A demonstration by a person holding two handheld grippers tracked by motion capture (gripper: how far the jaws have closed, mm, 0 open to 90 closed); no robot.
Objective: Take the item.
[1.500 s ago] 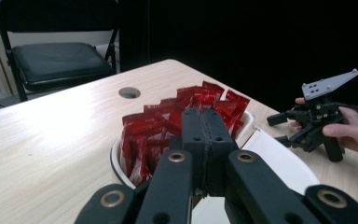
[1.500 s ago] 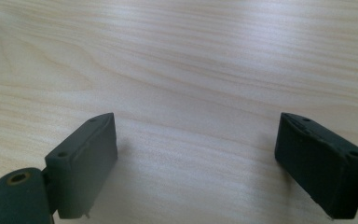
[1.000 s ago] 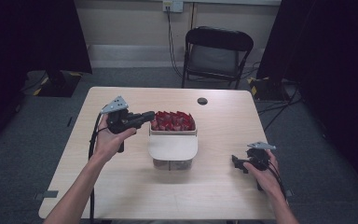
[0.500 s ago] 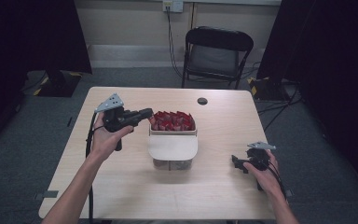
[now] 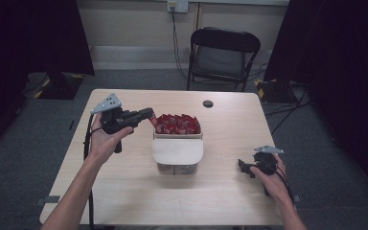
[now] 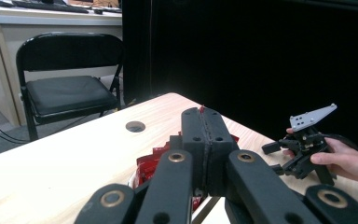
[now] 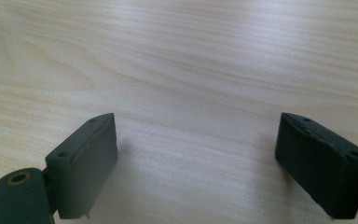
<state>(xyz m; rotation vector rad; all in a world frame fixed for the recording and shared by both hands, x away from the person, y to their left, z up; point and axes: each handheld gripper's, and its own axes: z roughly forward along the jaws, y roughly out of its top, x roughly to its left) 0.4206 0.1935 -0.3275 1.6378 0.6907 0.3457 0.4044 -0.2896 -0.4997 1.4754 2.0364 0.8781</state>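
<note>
A pale box (image 5: pixel 177 152) stands mid-table, its far half heaped with red packets (image 5: pixel 178 123). My left gripper (image 5: pixel 148 114) hovers at the heap's left edge, jaws pressed together on a red packet. In the left gripper view a thin red sliver (image 6: pixel 201 108) of the packet pokes out from the jaw seam of the left gripper (image 6: pixel 204 117), and the heap of red packets (image 6: pixel 151 161) lies just below. My right gripper (image 5: pixel 243 167) rests low at the table's right front, jaws wide apart. In the right gripper view the right gripper (image 7: pixel 196 140) frames bare wood.
A round black grommet hole (image 5: pixel 208 103) sits near the table's far edge. Behind the table (image 5: pixel 124 191) stands a black folding chair (image 5: pixel 220 52). Dark curtains flank both sides. The right hand and its gripper (image 6: pixel 305 140) appear across the table in the left gripper view.
My left gripper has crept slightly up and away from the box's left rim, still shut. The right gripper has stayed where it was.
</note>
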